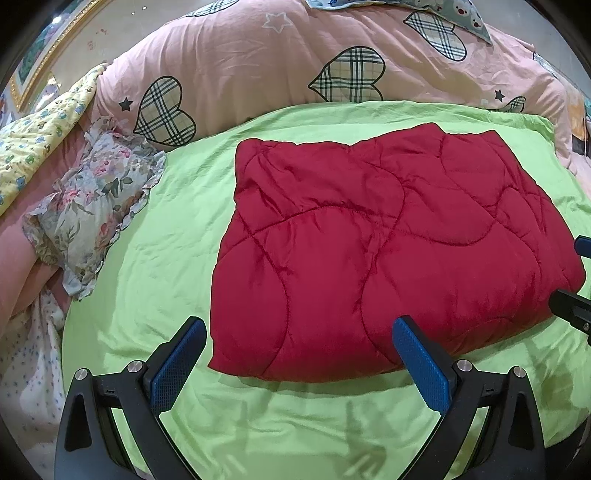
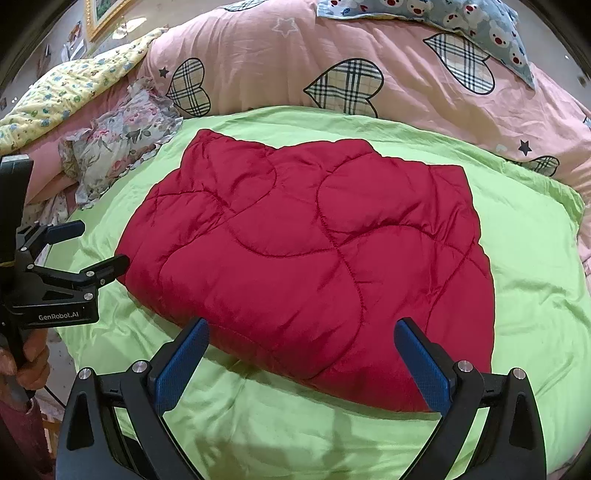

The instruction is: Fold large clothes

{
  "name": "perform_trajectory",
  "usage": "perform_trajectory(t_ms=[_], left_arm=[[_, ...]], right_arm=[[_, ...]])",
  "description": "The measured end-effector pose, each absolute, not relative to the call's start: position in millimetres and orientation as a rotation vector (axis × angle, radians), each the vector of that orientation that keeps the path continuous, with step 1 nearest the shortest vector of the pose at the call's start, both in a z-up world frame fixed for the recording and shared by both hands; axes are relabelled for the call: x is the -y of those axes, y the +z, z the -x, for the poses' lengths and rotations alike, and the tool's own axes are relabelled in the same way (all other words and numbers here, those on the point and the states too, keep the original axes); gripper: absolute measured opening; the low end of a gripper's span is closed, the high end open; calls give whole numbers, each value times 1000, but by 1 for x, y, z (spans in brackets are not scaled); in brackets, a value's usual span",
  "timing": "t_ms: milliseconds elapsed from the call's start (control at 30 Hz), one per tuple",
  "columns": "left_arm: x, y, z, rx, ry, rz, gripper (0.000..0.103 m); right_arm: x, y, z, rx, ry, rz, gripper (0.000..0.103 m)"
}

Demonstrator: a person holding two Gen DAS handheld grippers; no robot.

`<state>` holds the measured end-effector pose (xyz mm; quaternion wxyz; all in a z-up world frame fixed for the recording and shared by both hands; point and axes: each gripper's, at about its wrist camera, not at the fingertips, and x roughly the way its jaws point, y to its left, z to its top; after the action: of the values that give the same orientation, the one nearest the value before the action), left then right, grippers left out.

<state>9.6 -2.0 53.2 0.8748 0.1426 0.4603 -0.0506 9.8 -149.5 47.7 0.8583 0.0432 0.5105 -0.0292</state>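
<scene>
A red quilted garment lies folded into a thick rectangle on the green sheet; the right wrist view shows the same garment on that sheet. My left gripper hovers open just in front of its near edge, nothing between the blue pads. My right gripper is open too, over the near right part of the bundle. The left gripper also appears at the left of the right wrist view, open, held by a hand. The right gripper's fingers peek in at the right edge.
A pink duvet with plaid hearts is piled behind the sheet. A floral frilled pillow and a yellow flowered quilt lie at the left. A blue bear-print pillow sits at the back right.
</scene>
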Motion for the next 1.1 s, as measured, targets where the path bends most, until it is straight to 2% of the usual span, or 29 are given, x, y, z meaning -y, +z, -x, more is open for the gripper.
perform_trajectory(t_ms=[1100], left_arm=[[11, 58, -16, -928, -120, -305, 102]], right_arm=[[158, 56, -18, -1056, -69, -83, 101]])
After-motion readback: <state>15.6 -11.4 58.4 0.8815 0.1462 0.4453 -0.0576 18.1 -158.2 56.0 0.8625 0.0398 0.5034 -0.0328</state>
